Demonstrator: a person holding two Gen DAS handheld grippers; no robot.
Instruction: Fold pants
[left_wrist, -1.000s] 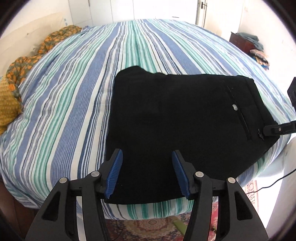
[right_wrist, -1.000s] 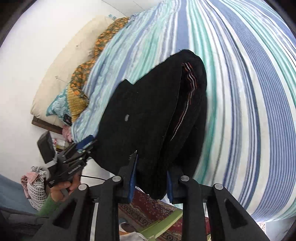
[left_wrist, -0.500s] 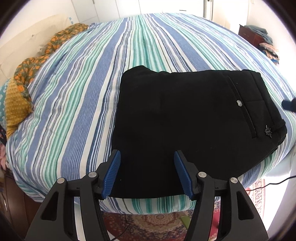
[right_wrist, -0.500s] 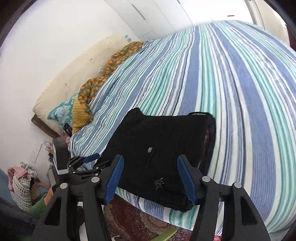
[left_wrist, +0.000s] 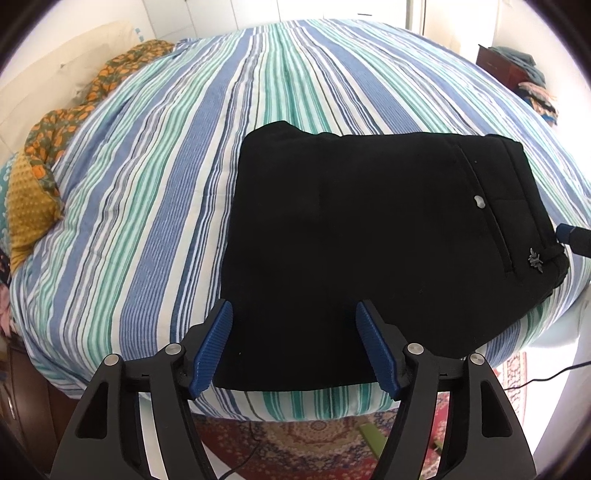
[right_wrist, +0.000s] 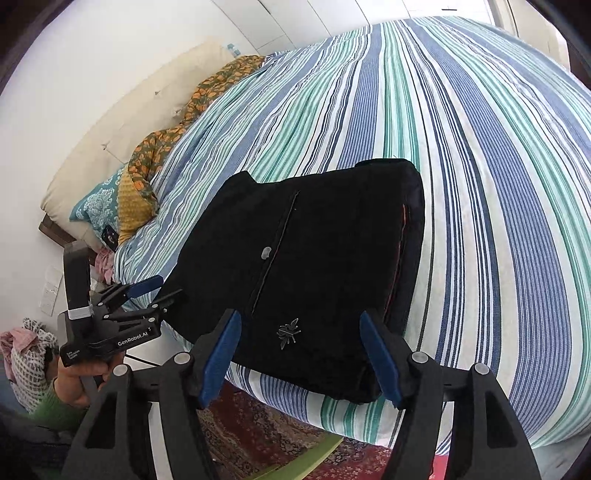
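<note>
while both sets of jaws are opening with nothing pressed between them, the black pants (left_wrist: 373, 236) lie folded in a flat rectangle at the striped bed's (left_wrist: 155, 206) near edge. left gripper (left_wrist: 295, 347) and right gripper (right_wrist: 300, 354) hover just above the cloth, whose pocket button and small metal emblem face up.

A bed covered by a blue, green and white striped sheet (left_wrist: 184, 229) carries everything. The folded black pants (left_wrist: 369, 236) lie flat on it at about 4 o'clock from its middle, near the foot edge, with a silver button and a small metal insect emblem facing up. Toward 10 o'clock an orange-patterned blanket (left_wrist: 74, 122) lies bunched along the sheet's edge beside a mustard-yellow pillow (left_wrist: 29, 206).
</note>
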